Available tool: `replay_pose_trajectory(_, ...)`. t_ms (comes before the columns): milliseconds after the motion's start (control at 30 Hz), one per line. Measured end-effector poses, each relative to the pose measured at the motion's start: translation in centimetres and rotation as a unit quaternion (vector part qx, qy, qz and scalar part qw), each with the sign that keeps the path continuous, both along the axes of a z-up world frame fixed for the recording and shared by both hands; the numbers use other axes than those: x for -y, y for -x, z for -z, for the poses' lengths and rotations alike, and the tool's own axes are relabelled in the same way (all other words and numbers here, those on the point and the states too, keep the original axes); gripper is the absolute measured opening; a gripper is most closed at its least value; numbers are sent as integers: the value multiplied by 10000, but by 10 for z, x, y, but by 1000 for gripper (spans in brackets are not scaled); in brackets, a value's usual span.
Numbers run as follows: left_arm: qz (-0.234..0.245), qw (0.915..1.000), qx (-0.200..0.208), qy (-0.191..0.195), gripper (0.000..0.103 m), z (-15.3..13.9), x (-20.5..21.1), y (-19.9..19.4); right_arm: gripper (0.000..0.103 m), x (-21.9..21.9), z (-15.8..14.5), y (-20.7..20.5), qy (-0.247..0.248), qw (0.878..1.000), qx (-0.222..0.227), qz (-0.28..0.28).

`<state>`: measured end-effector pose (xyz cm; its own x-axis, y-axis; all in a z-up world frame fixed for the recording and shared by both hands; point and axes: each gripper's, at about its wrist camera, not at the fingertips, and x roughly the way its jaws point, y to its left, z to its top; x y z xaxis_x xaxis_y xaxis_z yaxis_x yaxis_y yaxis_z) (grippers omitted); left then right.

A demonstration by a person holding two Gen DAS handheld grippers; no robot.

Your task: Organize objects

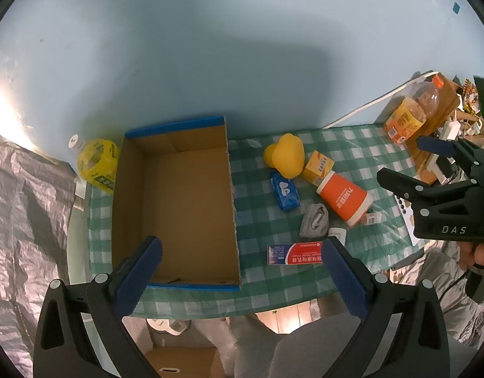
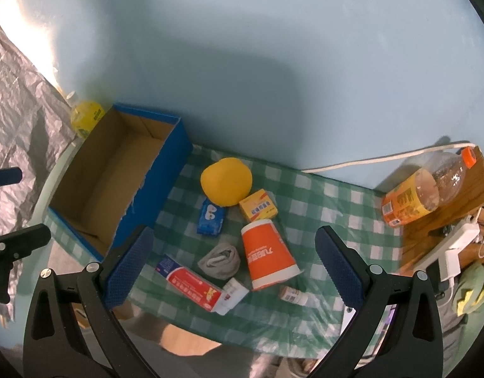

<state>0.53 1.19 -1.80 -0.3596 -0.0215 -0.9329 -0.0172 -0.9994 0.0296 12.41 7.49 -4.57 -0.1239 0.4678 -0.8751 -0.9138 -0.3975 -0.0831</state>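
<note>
An open cardboard box with blue outer walls point(image 1: 176, 126) point(image 2: 176, 157) stands empty at the left of the green checked table point(image 1: 267, 289). To its right lie a yellow toy point(image 1: 286, 157) point(image 2: 226, 186), a small yellow carton point(image 2: 258, 209), a blue tissue pack point(image 1: 284, 193) point(image 2: 210, 217), a tipped orange cup point(image 1: 342, 200) point(image 2: 267, 255), a grey sock point(image 1: 314, 220) point(image 2: 221, 261), a red toothpaste carton point(image 1: 294, 253) point(image 2: 188, 283) and a tiny bottle point(image 2: 295, 296). My left gripper point(image 1: 242, 274) hovers open over the box's near edge. My right gripper point(image 2: 235, 267) hovers open above the sock and cup.
A yellow bottle point(image 1: 97, 163) stands behind the box's left corner. An orange drink bottle point(image 2: 424, 189) lies on a wooden board at the far right, beside a white power strip point(image 2: 456, 245) and cable point(image 2: 383, 157). A blue wall backs the table. A person's knee point(image 1: 305, 346) sits below the front edge.
</note>
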Motion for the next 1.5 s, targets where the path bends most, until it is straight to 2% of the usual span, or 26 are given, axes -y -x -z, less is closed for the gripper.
replay_pose_trajectory(567,106,9999,77,13,102,2,-8,3,102,-4,3,-3,127,9999,29,73)
replay_pose_trajectory(1500,64,9997,158,-202,102,11,-11,3,102,1,9,-6,286,9993,-73,214)
